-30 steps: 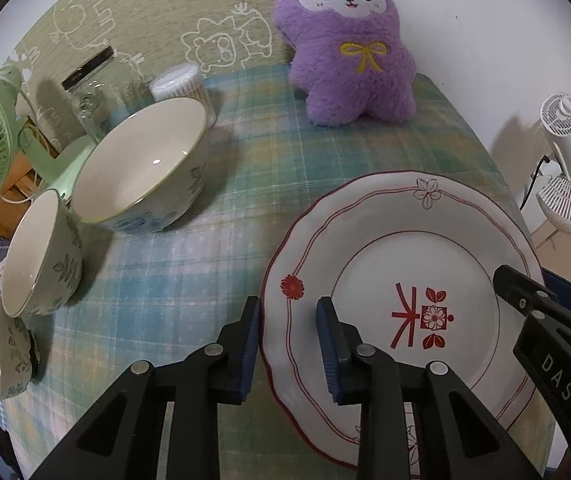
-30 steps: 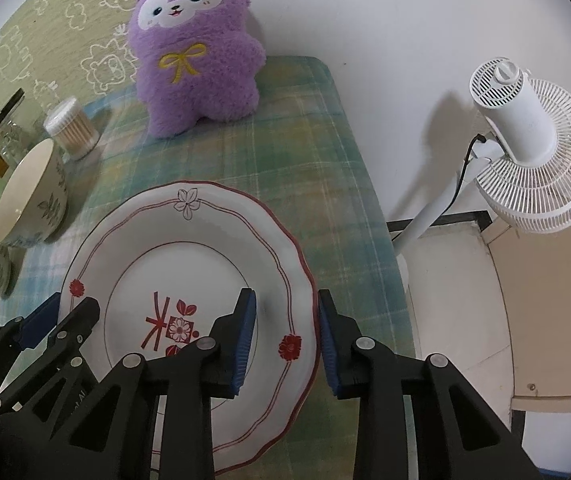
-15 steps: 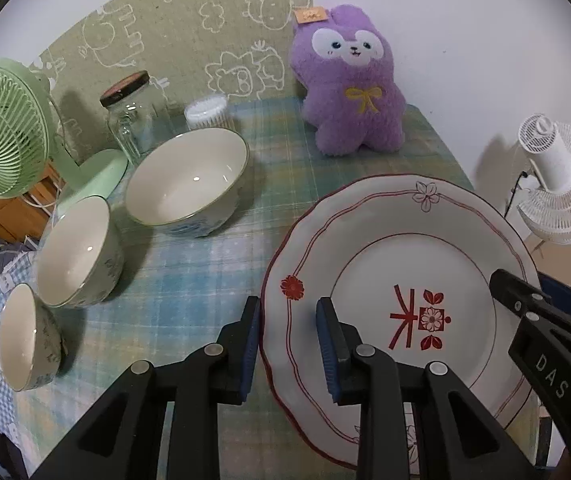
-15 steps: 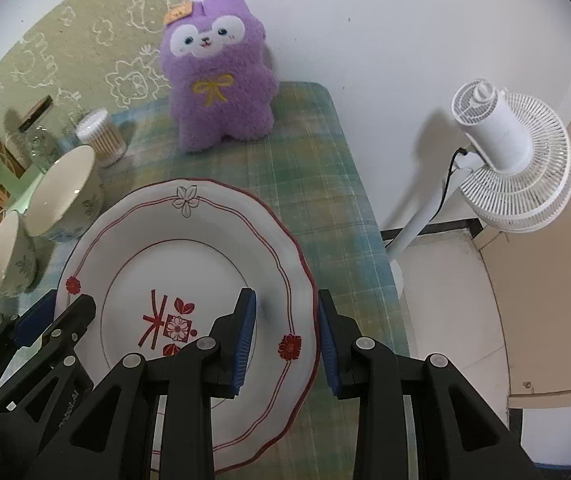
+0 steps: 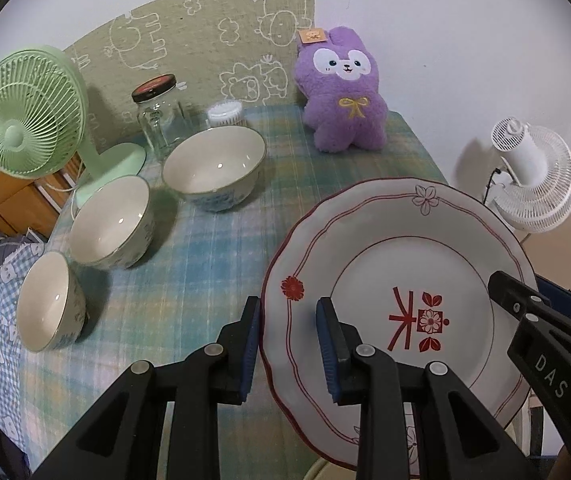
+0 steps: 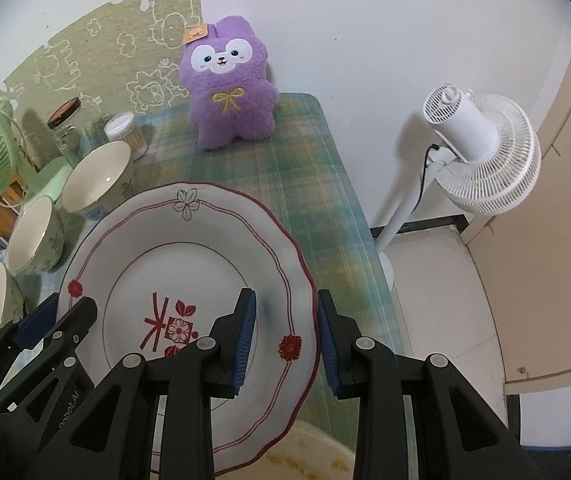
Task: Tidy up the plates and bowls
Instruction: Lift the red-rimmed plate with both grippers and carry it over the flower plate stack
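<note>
Both claws gripped the red-patterned plate (image 5: pixel 397 264): the left claw (image 5: pixel 288 344) clamped its rim at 9 o'clock, the right claw (image 6: pixel 285 338) at 3 o'clock, above the plaid worktop (image 5: pixel 213 248).

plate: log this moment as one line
plate: lifted off table, level | left gripper: on left rim | right gripper: on right rim | three bowls: on table
</note>
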